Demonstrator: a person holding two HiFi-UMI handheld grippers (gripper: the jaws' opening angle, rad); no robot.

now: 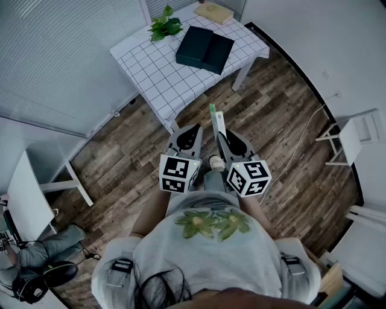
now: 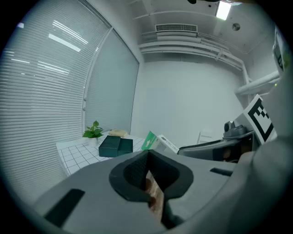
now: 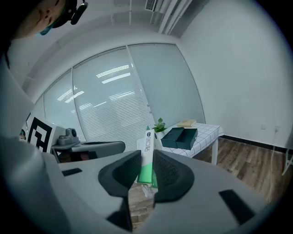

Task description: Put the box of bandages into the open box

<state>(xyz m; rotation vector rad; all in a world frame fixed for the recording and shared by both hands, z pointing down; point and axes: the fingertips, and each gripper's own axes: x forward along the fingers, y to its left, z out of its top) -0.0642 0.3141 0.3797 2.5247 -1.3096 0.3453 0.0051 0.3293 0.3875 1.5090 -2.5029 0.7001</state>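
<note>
The table (image 1: 157, 69), covered with a white cloth ruled in dark squares, stands on the wooden floor (image 1: 271, 121) ahead of the person, beside a window with shut blinds. At the table's far left corner sits a small leafy plant (image 1: 164, 25). Near the middle of the table lies the dark green open box (image 1: 204, 49), its two halves folded out flat side by side. At the table's far right corner rests a flat tan object (image 1: 214, 12), too small to identify. On the near side of the table, out over the floor, the person holds both tools close together at waist height. The left hand-held gripper (image 2: 147, 154) is clenched, its dark pads meeting at the tips with nothing between them; only floorboards show through the slit below. Just to its right, the right hand-held gripper (image 3: 146, 160) is grasping the box of bandages (image 3: 148, 141), a slim green and white carton pinched by its lower end, with the rest standing out past the tips and pointing toward the table. The carton is up in the air, well apart from the table and from the open box on it. Farther right of the table, a white framed chair (image 1: 351, 140) stands by the wall.
</note>
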